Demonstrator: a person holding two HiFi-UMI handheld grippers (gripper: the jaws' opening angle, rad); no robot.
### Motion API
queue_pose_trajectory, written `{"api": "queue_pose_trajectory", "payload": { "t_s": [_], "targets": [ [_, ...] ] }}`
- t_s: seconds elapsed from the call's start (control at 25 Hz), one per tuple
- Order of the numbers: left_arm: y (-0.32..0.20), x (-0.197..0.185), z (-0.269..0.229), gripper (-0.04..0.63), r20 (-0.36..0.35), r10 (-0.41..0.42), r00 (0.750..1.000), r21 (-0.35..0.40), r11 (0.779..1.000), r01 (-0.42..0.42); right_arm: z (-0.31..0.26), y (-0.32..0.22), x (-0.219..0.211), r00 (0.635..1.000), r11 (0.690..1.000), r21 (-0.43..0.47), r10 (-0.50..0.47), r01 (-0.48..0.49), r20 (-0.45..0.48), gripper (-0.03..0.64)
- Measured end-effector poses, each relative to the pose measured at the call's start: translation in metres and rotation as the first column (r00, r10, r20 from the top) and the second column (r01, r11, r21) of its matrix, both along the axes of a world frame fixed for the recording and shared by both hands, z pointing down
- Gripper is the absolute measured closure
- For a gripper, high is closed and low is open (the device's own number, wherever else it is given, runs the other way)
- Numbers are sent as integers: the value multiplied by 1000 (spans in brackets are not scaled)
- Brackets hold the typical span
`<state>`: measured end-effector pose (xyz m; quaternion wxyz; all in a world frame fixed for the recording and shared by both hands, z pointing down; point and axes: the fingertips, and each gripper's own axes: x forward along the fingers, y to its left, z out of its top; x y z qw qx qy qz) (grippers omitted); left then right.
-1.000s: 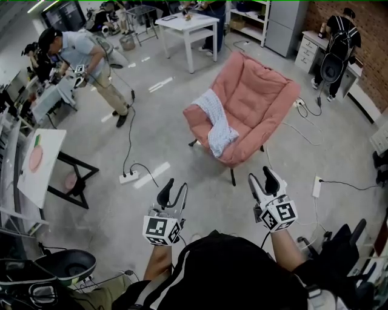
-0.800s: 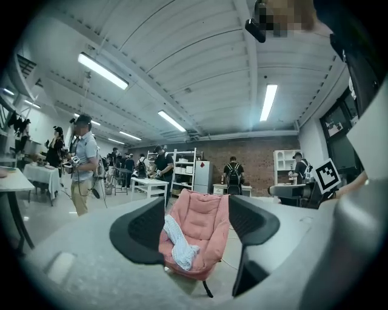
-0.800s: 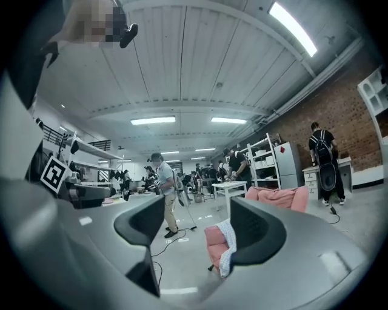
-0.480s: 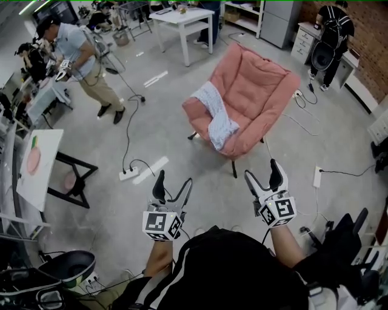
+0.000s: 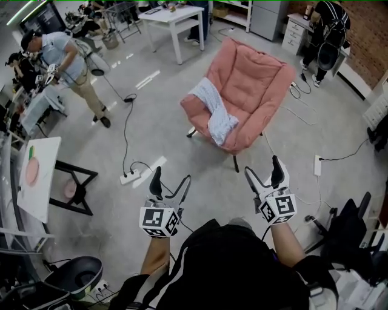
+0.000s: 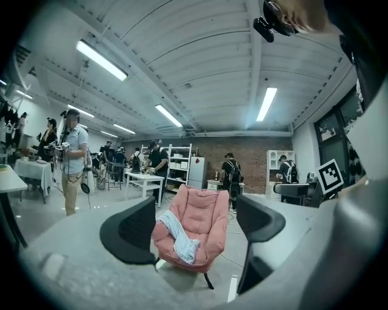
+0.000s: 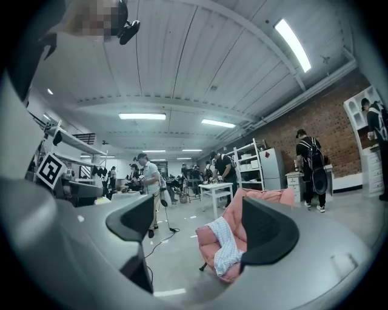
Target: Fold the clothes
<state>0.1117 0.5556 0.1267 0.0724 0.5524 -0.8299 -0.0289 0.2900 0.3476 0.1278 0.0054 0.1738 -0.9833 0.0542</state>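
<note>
A big room with a smooth, shiny grey floor [image 5: 151, 109] is seen from above.

Nearest, the left gripper [image 5: 171, 177] and the right gripper [image 5: 264, 169] are held out level in front of the person, side by side with a gap between them. Both pairs of jaws have just been opened and are spread wide. Nothing is held between them; only the far chair is seen through the gaps. They are most likely kept open so that the cloth can be grabbed once it is reached. Each gripper is made of hard black plastic with curved tips, and a white cube with black squares is fixed on it.

A little farther off, a white power strip [image 5: 129, 177] and a thin black cable [image 5: 125, 130] are laid on the floor.

Beyond that, a pink chair [image 5: 257, 85] is stood on thin dark legs. It looks soft and puffy, and it is stitched into fat pads. The cloth [image 5: 215, 112] to be folded is draped over the chair's front edge and hangs down. It is pale, finely checked, thin and crumpled. It is well apart from both grippers, so the folding is judged not yet begun. A floppy cloth like this will probably sag when lifted, so two grippers are needed.

Farthest away, a white table [image 5: 176, 17], a standing person [image 5: 63, 57] and a red brick wall [image 5: 364, 30] are seen.
</note>
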Motion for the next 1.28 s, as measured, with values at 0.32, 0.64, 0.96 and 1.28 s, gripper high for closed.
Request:
{"api": "queue_pose_trajectory", "payload": {
  "t_s": [0.32,0.64,0.96,1.28],
  "targets": [
    [-22,-12,1,176,-2,14,1000,-3,1000,-14,9,-18,-15,1000,1000,-11,-15,15,-18,186],
    [-78,-47,5,178,18,-36,999,-11,999,36,22,-89,-72,997,997,-17,-76,76,-15,190],
    [-168,-74,15,178,5,-40,999,-24,999,40,20,-165,-111,991,991,0,-131,132,-17,212],
    [-232,-83,33,187,-12,-5,1000,-46,999,4,41,-215,-112,988,991,-5,-137,137,-69,251]
  ]
}}
